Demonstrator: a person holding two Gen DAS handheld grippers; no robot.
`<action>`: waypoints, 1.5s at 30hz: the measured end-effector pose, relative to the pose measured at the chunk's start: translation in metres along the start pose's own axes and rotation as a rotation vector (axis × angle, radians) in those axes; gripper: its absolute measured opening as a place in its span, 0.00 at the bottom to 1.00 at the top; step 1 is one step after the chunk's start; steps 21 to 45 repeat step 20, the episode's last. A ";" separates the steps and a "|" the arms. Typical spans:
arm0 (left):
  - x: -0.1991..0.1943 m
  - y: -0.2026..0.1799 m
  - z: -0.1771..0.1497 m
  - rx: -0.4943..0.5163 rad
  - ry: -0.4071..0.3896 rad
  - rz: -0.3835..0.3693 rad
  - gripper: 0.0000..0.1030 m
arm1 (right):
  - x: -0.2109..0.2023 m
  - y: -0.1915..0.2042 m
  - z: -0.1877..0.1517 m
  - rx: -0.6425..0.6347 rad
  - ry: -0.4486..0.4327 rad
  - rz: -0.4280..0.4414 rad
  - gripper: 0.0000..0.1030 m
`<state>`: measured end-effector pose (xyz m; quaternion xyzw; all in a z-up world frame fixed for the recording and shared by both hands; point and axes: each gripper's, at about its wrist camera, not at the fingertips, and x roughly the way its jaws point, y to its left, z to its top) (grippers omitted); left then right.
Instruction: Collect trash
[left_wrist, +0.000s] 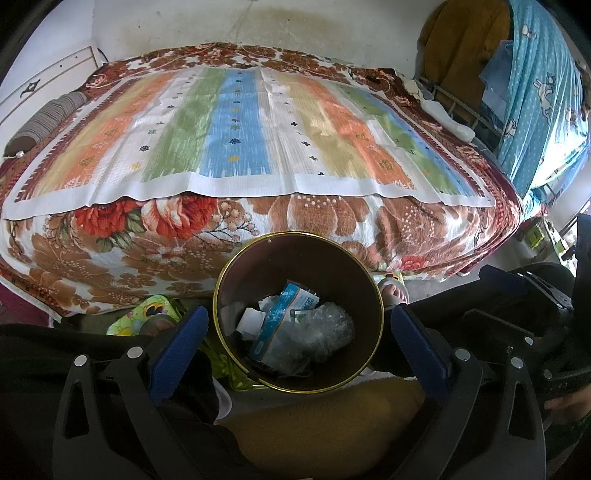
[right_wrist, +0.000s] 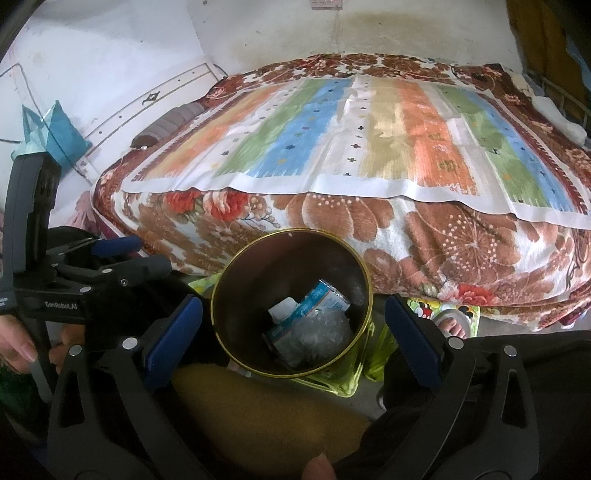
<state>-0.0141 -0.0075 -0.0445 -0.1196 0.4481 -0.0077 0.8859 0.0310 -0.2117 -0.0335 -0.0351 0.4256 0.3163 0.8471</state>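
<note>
Brown, gold-rimmed trash bin (left_wrist: 299, 266) standing on the floor against the foot of a bed (left_wrist: 255, 122). Inside: a blue-and-white wrapper (left_wrist: 284, 314), crumpled clear plastic (left_wrist: 325, 328) and white paper scraps (left_wrist: 251, 319), all resting at the bottom. Left gripper (left_wrist: 297, 334) poised above the bin, jaws wide apart, blue pads (left_wrist: 181, 347) to either side of the rim, nothing held. Right gripper (right_wrist: 293, 328) likewise over the bin, jaws spread, empty; left unit visible at its left, handle gripped by a hand (right_wrist: 18, 343). Striped multicolour mat (left_wrist: 251, 136) laid flat over a floral blanket (left_wrist: 166, 236). Toes in a sandal (left_wrist: 395, 291) just right of the bin. Green cartoon-print mat (right_wrist: 373, 354) underfoot.
</note>
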 end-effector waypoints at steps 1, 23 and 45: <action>0.000 0.000 0.000 0.000 0.000 0.000 0.94 | 0.000 0.001 0.000 -0.002 0.001 -0.001 0.91; 0.002 0.000 -0.007 -0.006 0.019 -0.003 0.94 | 0.000 0.001 0.001 0.001 0.003 -0.001 0.91; 0.002 0.000 -0.007 -0.006 0.019 -0.003 0.94 | 0.000 0.001 0.001 0.001 0.003 -0.001 0.91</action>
